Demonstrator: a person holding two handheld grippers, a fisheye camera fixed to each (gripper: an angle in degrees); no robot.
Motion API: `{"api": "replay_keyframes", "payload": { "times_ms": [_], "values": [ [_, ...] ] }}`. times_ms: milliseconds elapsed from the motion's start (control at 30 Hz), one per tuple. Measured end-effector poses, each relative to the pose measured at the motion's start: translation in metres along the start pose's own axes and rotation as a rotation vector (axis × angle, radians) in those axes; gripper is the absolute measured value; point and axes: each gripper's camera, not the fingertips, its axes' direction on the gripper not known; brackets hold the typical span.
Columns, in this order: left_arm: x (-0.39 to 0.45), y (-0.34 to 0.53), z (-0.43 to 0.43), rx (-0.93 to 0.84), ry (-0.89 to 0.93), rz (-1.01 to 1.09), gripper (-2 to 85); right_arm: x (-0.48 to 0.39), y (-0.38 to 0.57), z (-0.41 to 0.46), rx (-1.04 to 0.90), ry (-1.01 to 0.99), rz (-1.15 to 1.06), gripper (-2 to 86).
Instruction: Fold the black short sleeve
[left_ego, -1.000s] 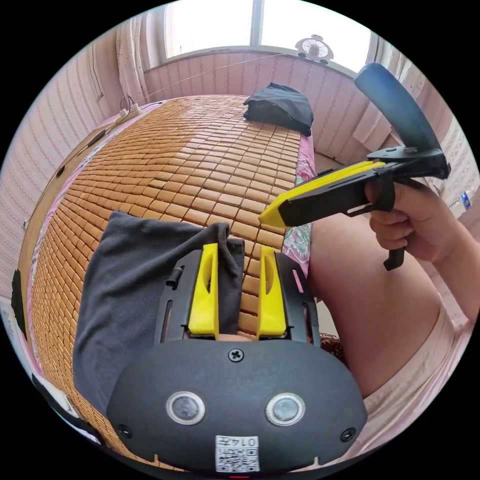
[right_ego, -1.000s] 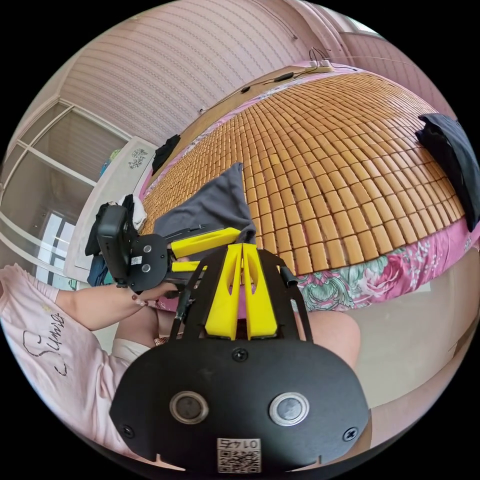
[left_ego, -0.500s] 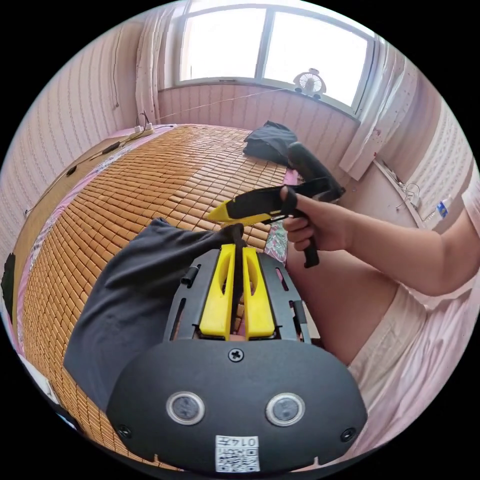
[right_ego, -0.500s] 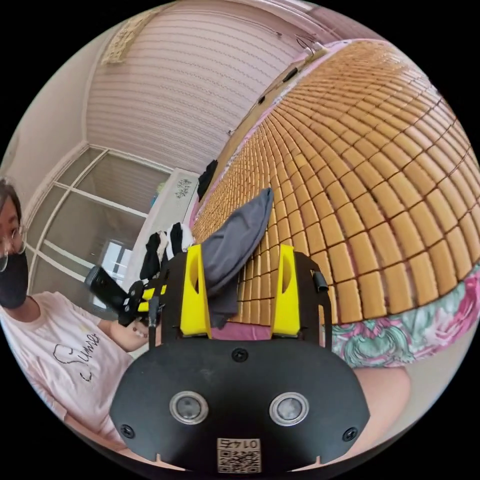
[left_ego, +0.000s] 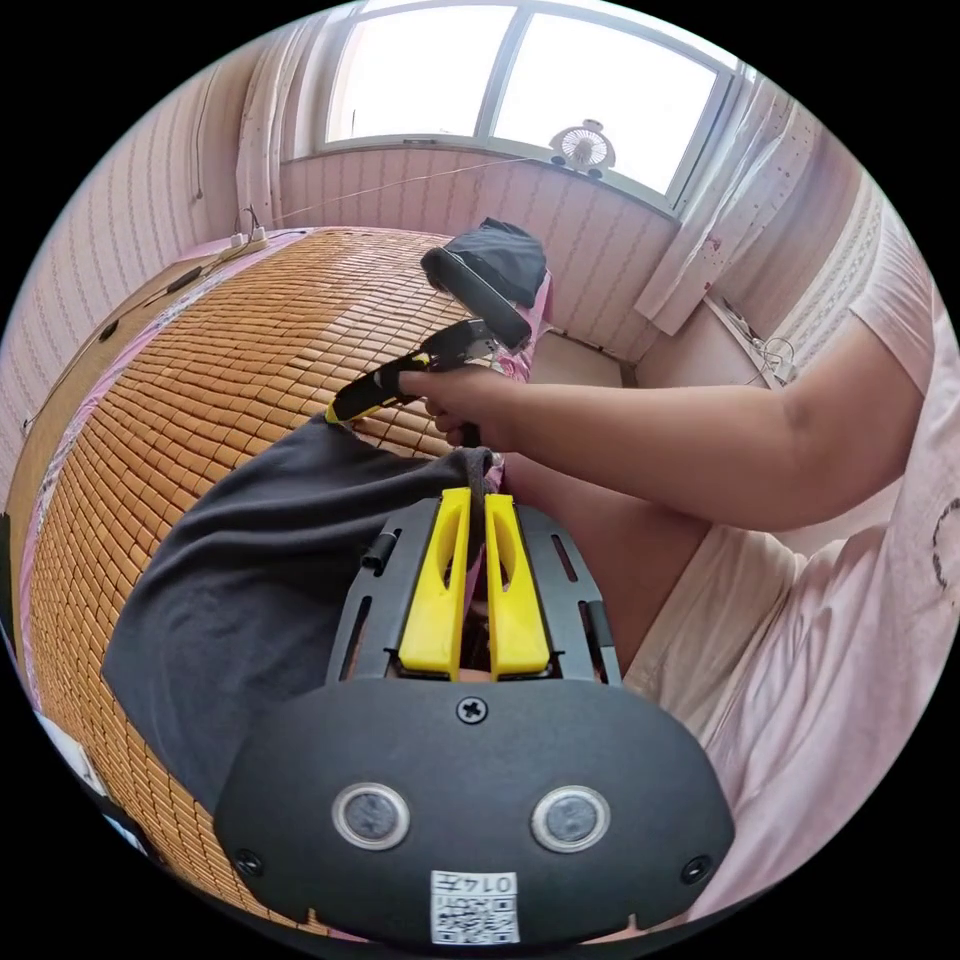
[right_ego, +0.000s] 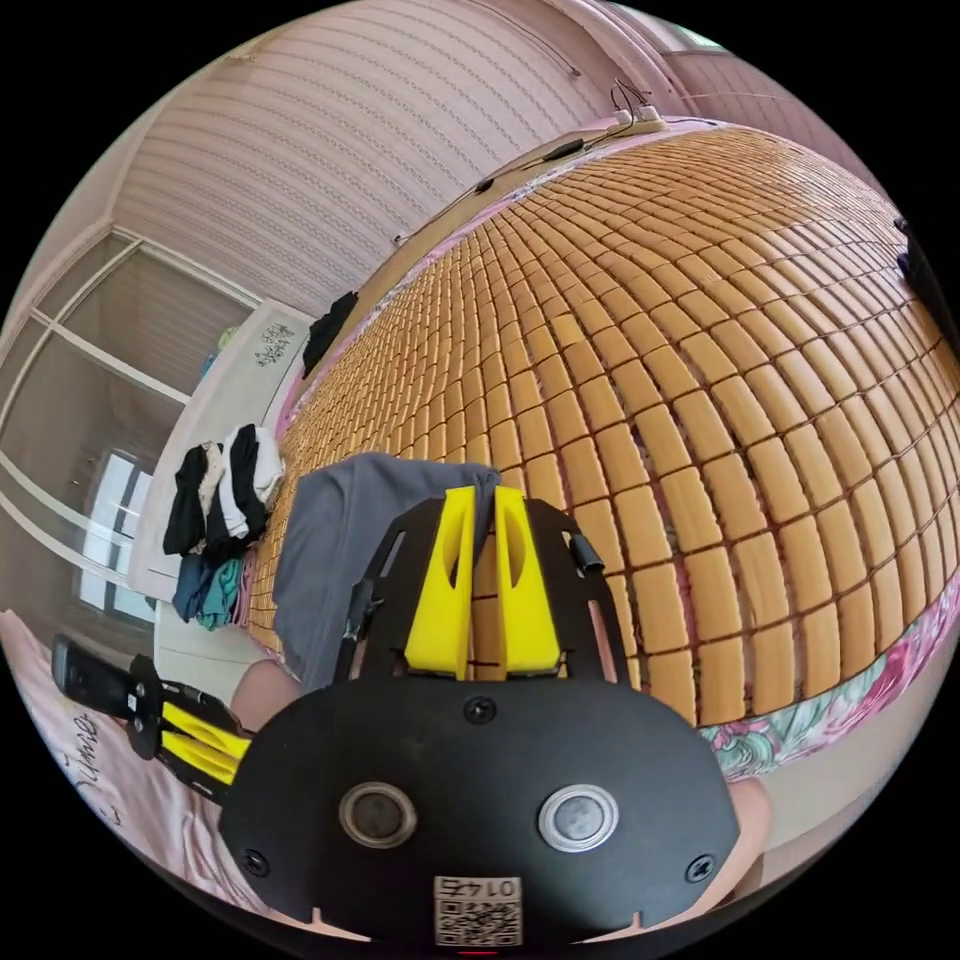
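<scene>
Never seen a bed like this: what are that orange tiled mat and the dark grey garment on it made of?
The orange tiled mat looks like small bamboo or wooden blocks strung together: hard, separate, slightly glossy rectangles with dark gaps. I can't tell which. The dark grey garment looks like soft matte knit, perhaps cotton: it drapes and creases, bunching where the left gripper pinches it.

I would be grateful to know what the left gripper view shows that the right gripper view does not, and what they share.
Left gripper view alone: the window, a small fan, a folded dark pile.
Right gripper view alone: clothes heaped on a white surface.
Both: the woven mat, and the dark grey garment, pinched by the left gripper and the right gripper.
</scene>
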Motion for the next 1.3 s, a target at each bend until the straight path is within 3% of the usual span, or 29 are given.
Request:
{"api": "replay_keyframes", "payload": {
  "times_ms": [167, 400, 633, 733, 867, 1100, 1300],
  "values": [
    [-0.008, 0.003, -0.011, -0.011, 0.001, 0.014, 1.2, 0.021, 0.013, -0.018, 0.029, -0.171, 0.071, 1.1],
    [-0.004, -0.014, -0.029, 0.066, 0.087, 0.069, 1.6, 0.043, 0.061, -0.133, 0.257, -0.185, 0.139, 0.5],
    [-0.026, -0.024, -0.076, 0.407, 0.227, -0.068, 1.4, -0.006, 0.085, -0.221, 0.431, -0.142, 0.069, 0.4],
    [-0.058, -0.005, -0.102, 0.449, 0.218, -0.176, 1.5, -0.049, 0.069, -0.189, 0.369, -0.168, -0.009, 0.5],
    [-0.108, 0.039, -0.125, 0.413, 0.139, -0.344, 1.7, -0.113, 0.039, -0.064, 0.193, -0.166, -0.081, 0.6],
    [-0.186, 0.092, -0.110, 0.274, -0.049, -0.652, 2.6, -0.198, 0.017, 0.128, -0.042, 0.050, -0.149, 0.7],
    [-0.233, 0.109, -0.087, 0.109, -0.075, -0.803, 2.7, -0.241, 0.029, 0.155, 0.030, 0.181, -0.308, 1.1]
  ]
}}
